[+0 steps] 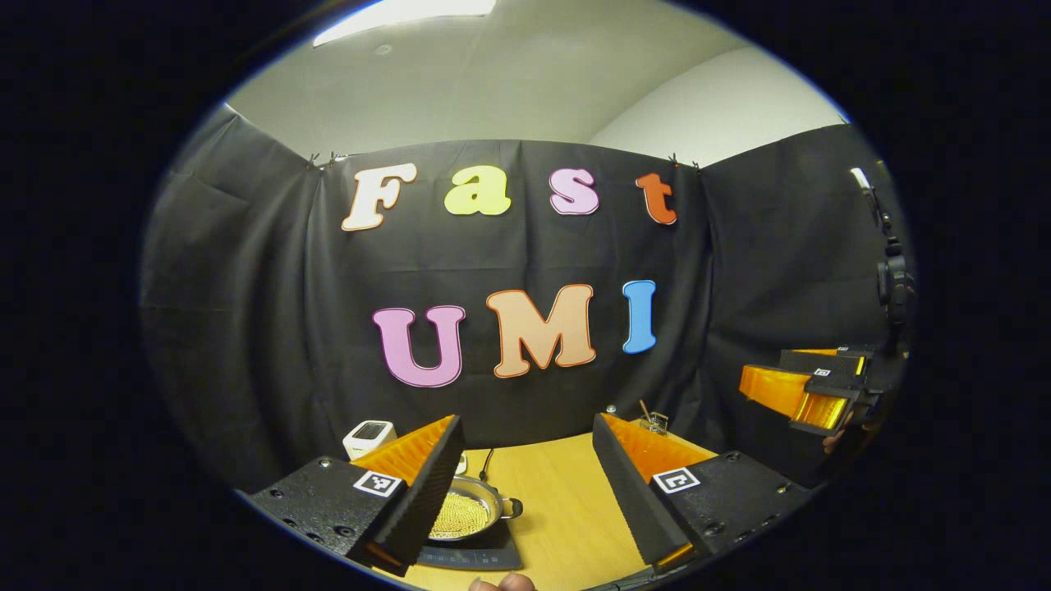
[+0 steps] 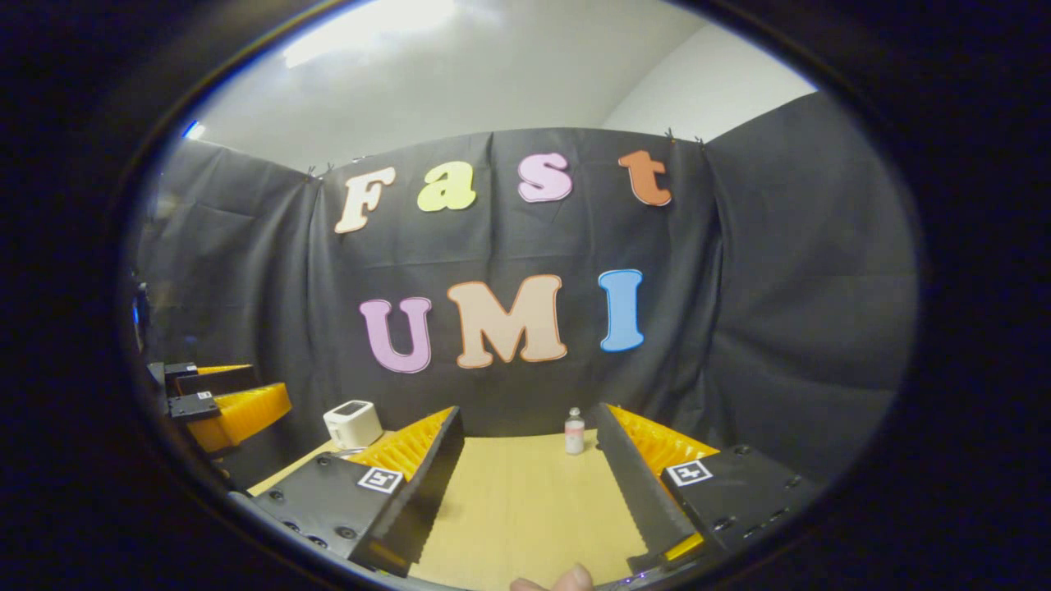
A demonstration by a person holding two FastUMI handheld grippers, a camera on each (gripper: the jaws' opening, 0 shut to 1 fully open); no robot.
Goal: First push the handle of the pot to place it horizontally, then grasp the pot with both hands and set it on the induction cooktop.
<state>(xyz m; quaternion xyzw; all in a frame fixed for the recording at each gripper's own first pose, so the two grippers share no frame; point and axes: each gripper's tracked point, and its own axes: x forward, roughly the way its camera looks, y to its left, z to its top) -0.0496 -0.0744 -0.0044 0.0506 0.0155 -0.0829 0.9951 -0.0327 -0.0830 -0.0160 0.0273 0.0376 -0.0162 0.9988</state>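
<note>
Two grippers, both raised above the bench with jaws spread wide, nothing between the fingers of either. Left gripper looks down its fingers at the bench; right gripper does the same from further right. In the left gripper view the right gripper hangs at the right side, apart from the bench, with a bit of the holding hand under it. In the right gripper view the left gripper sits at the left side.

One pot, metal, sitting on one induction cooktop near the front edge of the bench, left of centre; one short dark handle sticks out to its right. Left finger covers the pot's left part.

One white boxy device near the back left corner. One small bottle at the back edge, just beside the right gripper's right finger. One small glass item with a stick at the back edge; cannot tell what it is. One dark cable runs back from the cooktop. Fingertip shows at the bottom of each view.
</note>
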